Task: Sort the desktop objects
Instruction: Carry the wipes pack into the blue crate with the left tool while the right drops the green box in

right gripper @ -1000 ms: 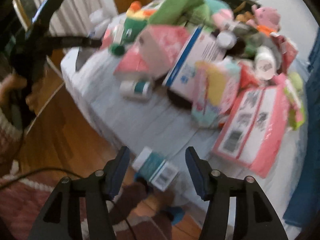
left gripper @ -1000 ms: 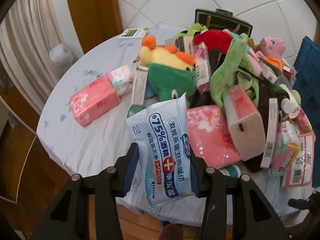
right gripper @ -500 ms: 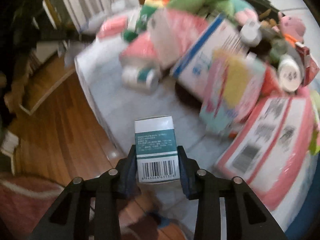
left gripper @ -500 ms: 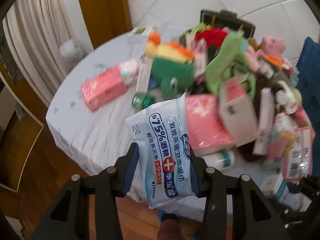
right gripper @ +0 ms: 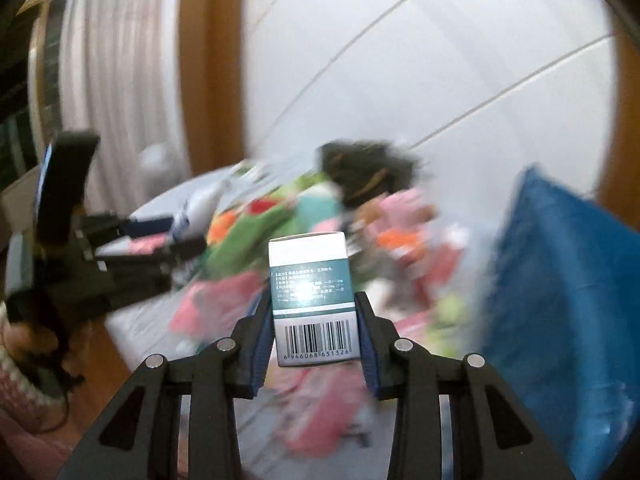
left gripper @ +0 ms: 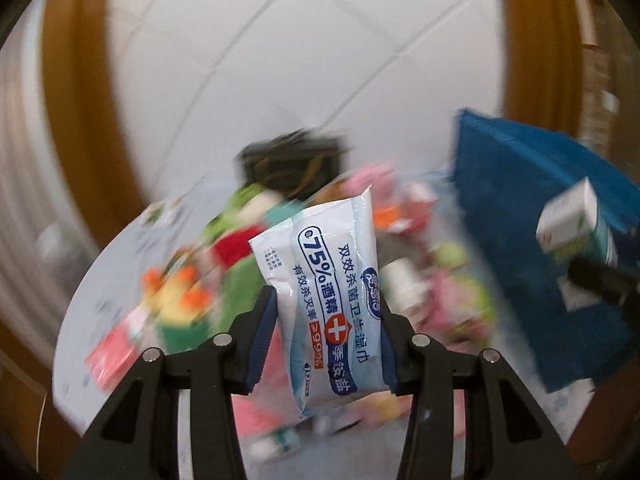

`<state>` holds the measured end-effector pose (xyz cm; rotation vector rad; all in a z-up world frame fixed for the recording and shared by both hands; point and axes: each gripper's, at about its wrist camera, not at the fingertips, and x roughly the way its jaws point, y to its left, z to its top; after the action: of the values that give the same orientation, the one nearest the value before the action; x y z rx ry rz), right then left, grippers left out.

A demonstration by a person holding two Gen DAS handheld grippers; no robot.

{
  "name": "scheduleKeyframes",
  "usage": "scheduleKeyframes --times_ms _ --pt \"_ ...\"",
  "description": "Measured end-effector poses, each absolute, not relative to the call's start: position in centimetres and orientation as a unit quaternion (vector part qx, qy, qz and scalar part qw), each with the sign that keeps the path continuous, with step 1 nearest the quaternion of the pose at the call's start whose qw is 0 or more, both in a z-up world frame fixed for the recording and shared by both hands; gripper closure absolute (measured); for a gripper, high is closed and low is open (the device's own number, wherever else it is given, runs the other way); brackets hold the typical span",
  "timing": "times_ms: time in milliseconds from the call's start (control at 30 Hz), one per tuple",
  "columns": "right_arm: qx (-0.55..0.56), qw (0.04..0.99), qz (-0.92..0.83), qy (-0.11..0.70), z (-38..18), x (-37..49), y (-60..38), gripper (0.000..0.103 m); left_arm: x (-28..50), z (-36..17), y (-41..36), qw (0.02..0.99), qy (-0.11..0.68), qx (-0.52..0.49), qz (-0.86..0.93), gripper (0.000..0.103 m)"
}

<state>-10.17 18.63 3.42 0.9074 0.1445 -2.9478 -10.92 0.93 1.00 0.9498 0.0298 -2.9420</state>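
My left gripper (left gripper: 326, 320) is shut on a white and blue pack of wet wipes (left gripper: 328, 296), held upright above the cluttered table. In the right wrist view my right gripper (right gripper: 312, 316) is shut on a small white and teal box (right gripper: 310, 296) with a barcode facing me. That same box (left gripper: 576, 220) shows at the right edge of the left wrist view, in front of a blue bin (left gripper: 532, 200). The left gripper (right gripper: 132, 248) with its wipes pack appears at the left of the right wrist view. Everything behind is blurred by motion.
A round table with a pale cloth (left gripper: 112, 280) carries a heap of plush toys, pink tissue packs and small bottles. A blue bin (right gripper: 568, 300) stands at the right. A dark case (right gripper: 368, 168) sits at the back by the tiled wall. Curtains hang left.
The right gripper closed on the teal box near the table's front edge and lifted it. Both grippers rose and tilted up, so the wall now fills the upper views.
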Motion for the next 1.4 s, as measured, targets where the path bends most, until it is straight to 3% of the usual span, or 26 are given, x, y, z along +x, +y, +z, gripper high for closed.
scheduleKeyframes --times_ms 333,533,667,800,933,1100,1200,1400 --pt "0.231 -0.264 -0.936 0.021 12.7 -1.6 26.6 0.066 -16.5 10.1 13.3 -0.192 -0.046 0.243 -0.950 0.058" --pt "0.267 -0.332 -0.905 0.001 16.2 0.9 35.2 0.066 -21.2 14.8 24.3 -0.293 -0.043 0.282 -0.913 0.058" --pt "0.311 -0.364 -0.878 -0.009 17.3 0.5 43.4 0.066 -25.8 16.1 32.1 -0.297 -0.035 0.332 -0.894 0.058" --pt "0.367 -0.372 -0.850 -0.064 15.7 0.4 53.0 0.066 -32.3 13.3 40.1 -0.253 -0.051 0.420 -0.870 0.058" --pt "0.427 -0.418 -0.777 -0.196 9.0 -0.4 61.2 0.066 -37.5 6.3 44.3 -0.194 -0.070 0.523 -0.827 0.058" --pt "0.505 -0.433 -0.695 -0.275 -1.0 -1.1 64.3 0.066 -40.0 -2.3 46.4 -0.145 -0.121 0.609 -0.771 0.058" --pt "0.543 -0.401 -0.666 -0.317 -4.6 -1.1 64.3 0.066 -40.0 -4.3 46.6 -0.145 -0.122 0.646 -0.739 0.057" --pt "0.558 -0.404 -0.667 -0.284 -4.6 -1.6 63.5 0.066 -40.1 -4.3 47.1 -0.141 -0.169 0.628 -0.746 0.057"
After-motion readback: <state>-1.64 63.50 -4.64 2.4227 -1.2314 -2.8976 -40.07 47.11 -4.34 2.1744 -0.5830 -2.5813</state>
